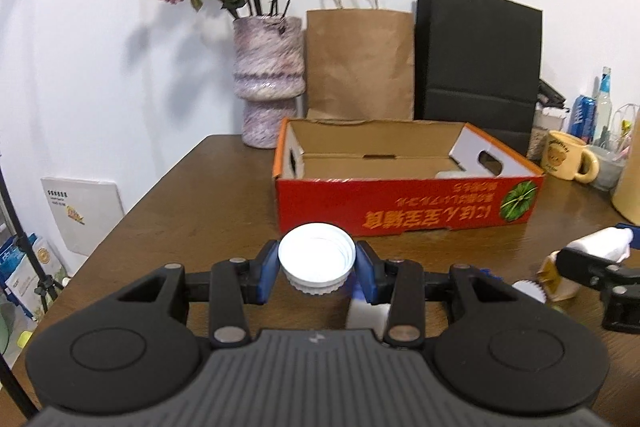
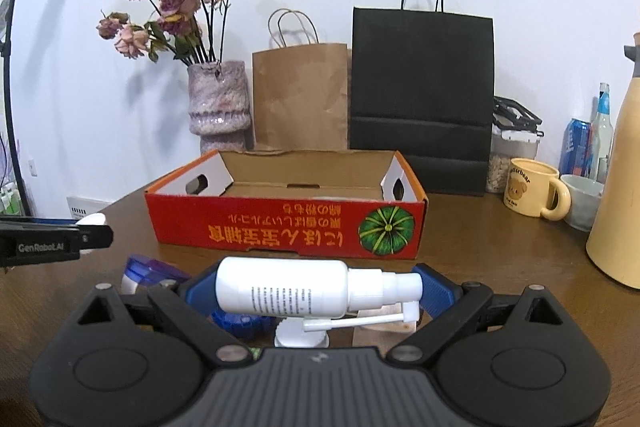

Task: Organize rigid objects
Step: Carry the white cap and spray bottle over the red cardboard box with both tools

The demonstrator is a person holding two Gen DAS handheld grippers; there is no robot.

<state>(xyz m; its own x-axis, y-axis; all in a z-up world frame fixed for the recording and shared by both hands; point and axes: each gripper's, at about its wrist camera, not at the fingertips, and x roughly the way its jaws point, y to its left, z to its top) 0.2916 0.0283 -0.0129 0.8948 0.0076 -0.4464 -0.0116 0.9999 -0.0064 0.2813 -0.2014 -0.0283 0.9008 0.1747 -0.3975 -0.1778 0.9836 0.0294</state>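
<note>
My left gripper (image 1: 317,267) is shut on a white screw cap (image 1: 317,257), held open side up above the brown table, just short of the red cardboard box (image 1: 400,205). The box's top is open, and a white object (image 1: 448,174) shows inside near its right end. My right gripper (image 2: 318,289) is shut on a white spray bottle (image 2: 280,291), which lies sideways and is gripped end to end between the blue pads. It faces the same box (image 2: 280,227). At the left edge of the right wrist view, the left gripper (image 2: 56,239) appears with the cap (image 2: 91,219).
Small items lie below the right gripper: a blue round piece (image 2: 240,325), a white cap (image 2: 300,337) and a purple-lidded item (image 2: 148,271). Behind the box stand a flower vase (image 1: 268,67), a brown bag (image 1: 360,63) and a black bag (image 1: 478,55). A yellow mug (image 2: 532,191) and a cream flask (image 2: 620,187) stand at the right.
</note>
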